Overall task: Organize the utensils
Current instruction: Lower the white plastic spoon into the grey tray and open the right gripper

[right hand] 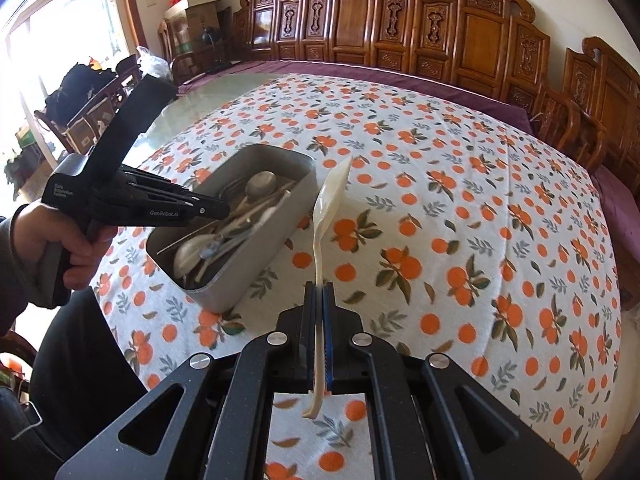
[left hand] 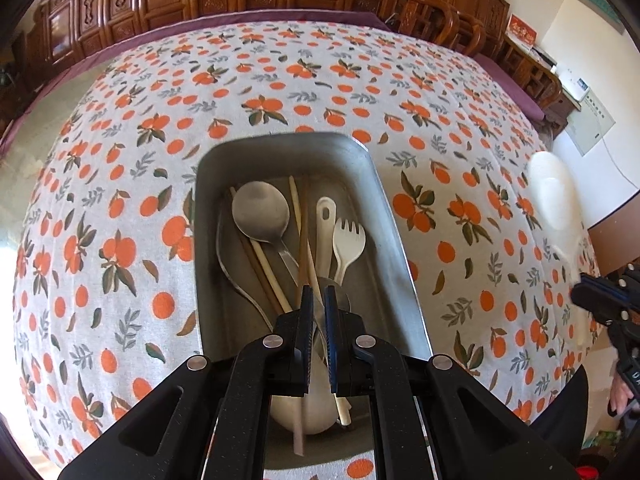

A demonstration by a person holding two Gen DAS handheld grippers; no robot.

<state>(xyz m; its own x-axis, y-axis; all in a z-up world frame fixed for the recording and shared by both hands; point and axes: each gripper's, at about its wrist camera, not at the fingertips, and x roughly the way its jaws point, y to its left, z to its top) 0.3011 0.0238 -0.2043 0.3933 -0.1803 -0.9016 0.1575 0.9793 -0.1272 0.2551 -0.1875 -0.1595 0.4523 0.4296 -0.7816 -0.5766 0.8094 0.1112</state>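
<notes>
Right claw [right hand: 319, 292] clenched on white spoon [right hand: 328, 204], beside tray [right hand: 256, 252] rim; left claw [left hand: 319, 300] narrowly parted over tray.

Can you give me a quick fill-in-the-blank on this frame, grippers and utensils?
1. The right gripper is shut on a white ____, held above the tablecloth.
2. The other utensils lie in a metal ____.
3. In that container, the white fork lies to the ____ of the metal spoon in the left wrist view.
4. The left gripper hovers over the container, and its narrow gap holds ____.

Missing words: spoon; tray; right; nothing
</notes>
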